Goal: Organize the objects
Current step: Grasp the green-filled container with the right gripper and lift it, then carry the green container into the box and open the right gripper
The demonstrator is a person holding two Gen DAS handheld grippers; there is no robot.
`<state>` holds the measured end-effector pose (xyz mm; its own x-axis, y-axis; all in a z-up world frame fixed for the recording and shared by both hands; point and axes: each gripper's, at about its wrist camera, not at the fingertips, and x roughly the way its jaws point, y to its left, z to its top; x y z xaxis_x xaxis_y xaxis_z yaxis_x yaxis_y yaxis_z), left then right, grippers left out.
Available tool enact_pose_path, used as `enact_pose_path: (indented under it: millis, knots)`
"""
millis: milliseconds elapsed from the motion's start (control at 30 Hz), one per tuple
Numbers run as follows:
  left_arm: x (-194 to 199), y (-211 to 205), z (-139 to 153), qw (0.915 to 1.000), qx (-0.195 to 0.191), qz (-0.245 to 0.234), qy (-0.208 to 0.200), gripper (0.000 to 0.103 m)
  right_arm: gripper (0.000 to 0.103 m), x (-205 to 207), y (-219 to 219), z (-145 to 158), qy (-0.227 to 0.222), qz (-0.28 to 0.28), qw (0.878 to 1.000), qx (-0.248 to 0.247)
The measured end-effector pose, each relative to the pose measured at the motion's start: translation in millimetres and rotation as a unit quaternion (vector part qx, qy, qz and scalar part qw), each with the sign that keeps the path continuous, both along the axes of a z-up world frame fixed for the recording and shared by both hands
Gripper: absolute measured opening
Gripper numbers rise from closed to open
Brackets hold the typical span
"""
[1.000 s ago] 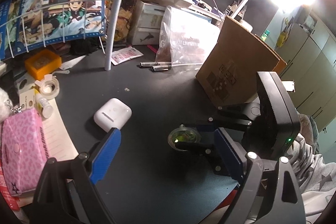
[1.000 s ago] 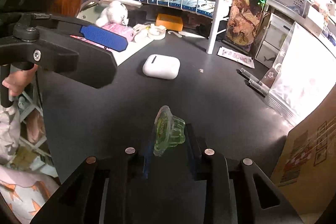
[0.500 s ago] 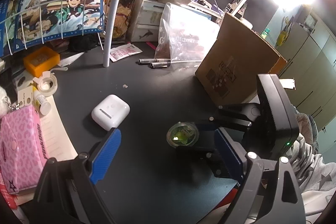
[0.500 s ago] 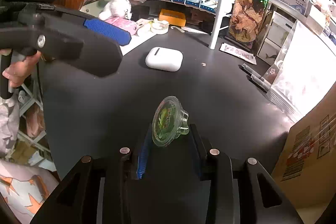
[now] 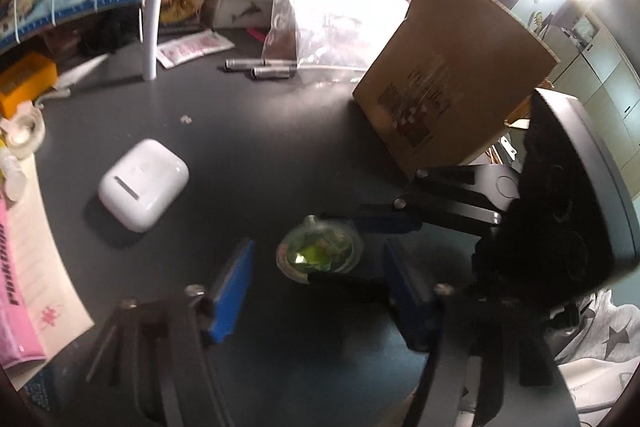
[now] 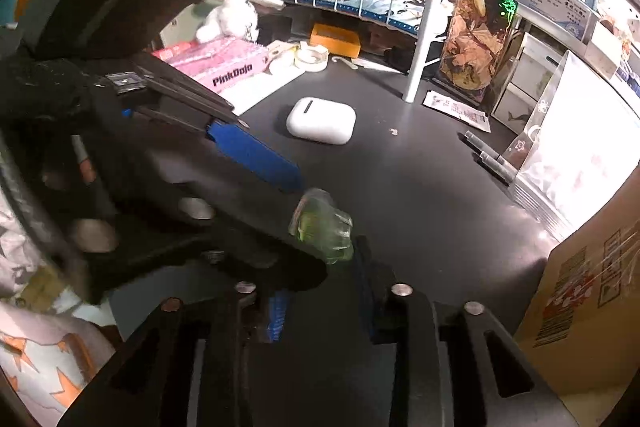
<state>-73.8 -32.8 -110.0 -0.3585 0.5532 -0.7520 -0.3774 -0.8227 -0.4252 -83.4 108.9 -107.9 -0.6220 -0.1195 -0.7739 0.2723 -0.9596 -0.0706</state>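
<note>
A: Two grippers meet over the black desk (image 5: 248,147). Right gripper (image 6: 320,255): pads pinching a small green jelly cup (image 6: 322,231), held just above the desk. Left gripper (image 5: 316,267): fingers closing around that cup, pads not visibly touching it yet.

B: Progress?

A: Early, I judge. White earbud case (image 5: 144,185), two grey markers (image 5: 260,67), sachet (image 5: 192,47) and tape roll (image 6: 312,59) lie loose. Cardboard box (image 5: 452,83) stands near; whether anything is sorted, I cannot tell.
</note>
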Motion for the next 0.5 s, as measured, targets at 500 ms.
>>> enact_pose_path:
  millis: [500]
  knots:
    - [8, 7, -3, 0.9999, -0.009, -0.006, 0.009, 0.039, 0.028, 0, -2, -2, 0.005, -0.004, 1.000, -0.009]
